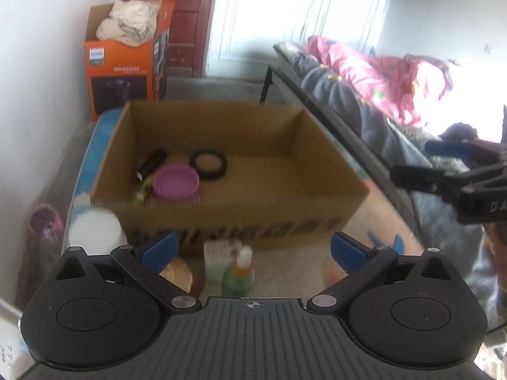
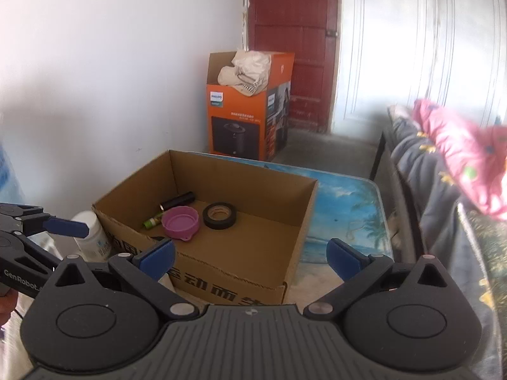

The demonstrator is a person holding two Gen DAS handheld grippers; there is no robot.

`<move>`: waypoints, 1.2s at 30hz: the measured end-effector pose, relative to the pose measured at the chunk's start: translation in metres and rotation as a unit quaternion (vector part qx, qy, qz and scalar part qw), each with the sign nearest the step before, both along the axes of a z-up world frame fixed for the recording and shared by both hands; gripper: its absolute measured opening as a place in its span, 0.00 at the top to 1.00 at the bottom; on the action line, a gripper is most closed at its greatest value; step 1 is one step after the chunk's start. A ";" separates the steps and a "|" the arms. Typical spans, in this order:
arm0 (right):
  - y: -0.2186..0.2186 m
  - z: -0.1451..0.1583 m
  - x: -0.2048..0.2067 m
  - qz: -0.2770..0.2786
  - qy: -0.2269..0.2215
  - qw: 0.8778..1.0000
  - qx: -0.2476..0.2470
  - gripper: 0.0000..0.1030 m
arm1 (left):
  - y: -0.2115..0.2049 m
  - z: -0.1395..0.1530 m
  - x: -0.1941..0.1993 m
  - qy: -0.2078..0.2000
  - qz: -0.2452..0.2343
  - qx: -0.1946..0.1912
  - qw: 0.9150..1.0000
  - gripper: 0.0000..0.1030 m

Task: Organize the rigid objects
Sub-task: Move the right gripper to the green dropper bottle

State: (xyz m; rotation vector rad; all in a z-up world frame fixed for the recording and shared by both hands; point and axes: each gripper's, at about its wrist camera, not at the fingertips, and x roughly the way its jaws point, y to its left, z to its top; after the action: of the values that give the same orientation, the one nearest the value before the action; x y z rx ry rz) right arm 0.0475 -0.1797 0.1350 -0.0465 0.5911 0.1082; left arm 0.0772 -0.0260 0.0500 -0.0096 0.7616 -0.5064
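Observation:
An open cardboard box [image 1: 329, 177] [image 2: 304, 209] stands on the table. Inside it lie a purple lid [image 1: 176, 181] [image 2: 180, 220], a black tape roll [image 1: 208, 164] [image 2: 219, 216], a black cylinder [image 1: 152, 162] [image 2: 177, 203] and a small green tube [image 1: 142, 190] [image 2: 151, 221]. My left gripper [image 1: 253, 248] is open and empty, above a green bottle [image 1: 238, 275], a white carton [image 1: 217, 261] and a round wooden piece [image 1: 177, 274] in front of the box. A white jar [image 1: 95, 231] [image 2: 92, 234] stands left of the box. My right gripper [image 2: 250, 255] is open and empty, before the box's near wall.
The table [image 2: 348, 212] has a blue beach-print top. An orange appliance box [image 1: 123, 72] [image 2: 244, 117] with cloth stands on the floor by a red door. A couch with grey and pink bedding [image 1: 380, 76] [image 2: 459, 158] runs along the right. A dark purple bottle [image 1: 44, 224] is at the left.

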 end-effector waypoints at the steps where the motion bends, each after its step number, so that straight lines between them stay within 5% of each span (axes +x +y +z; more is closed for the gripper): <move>1: 0.003 -0.003 -0.004 -0.007 -0.002 1.000 -0.004 0.00 | 0.002 -0.005 -0.005 0.004 -0.004 -0.006 1.000 0.00; 7: 0.012 -0.012 -0.011 -0.019 0.002 1.000 0.016 0.00 | 0.004 -0.027 -0.020 0.003 -0.045 -0.022 0.999 0.00; 13: 0.009 -0.032 -0.018 -0.010 0.006 0.993 0.120 0.00 | 0.008 -0.053 -0.030 -0.017 -0.056 -0.033 0.998 0.00; 16: 0.016 -0.046 -0.015 -0.016 0.013 0.987 0.158 0.00 | 0.007 -0.066 -0.028 -0.020 -0.045 -0.017 0.999 0.00; 21: 0.041 -0.056 -0.007 0.011 0.012 0.989 0.144 0.00 | 0.006 -0.076 -0.027 -0.038 -0.032 0.017 0.999 0.00; 24: 0.049 -0.061 0.003 0.034 0.028 0.986 0.159 0.06 | 0.004 -0.081 -0.026 -0.052 -0.022 0.030 0.998 0.00; 28: 0.058 -0.073 0.018 0.040 0.057 0.983 0.168 0.28 | -0.001 -0.088 -0.025 -0.057 -0.024 0.034 0.997 0.07; 36: 0.075 -0.087 0.031 0.063 0.083 0.981 0.165 0.47 | -0.007 -0.091 -0.020 -0.060 -0.028 0.045 0.997 0.34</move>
State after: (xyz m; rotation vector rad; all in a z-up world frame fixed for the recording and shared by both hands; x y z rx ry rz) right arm 0.0781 -0.1051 0.0476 0.2505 0.7299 0.3351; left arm 0.0569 -0.0331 -0.0412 0.1257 0.6675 -0.5214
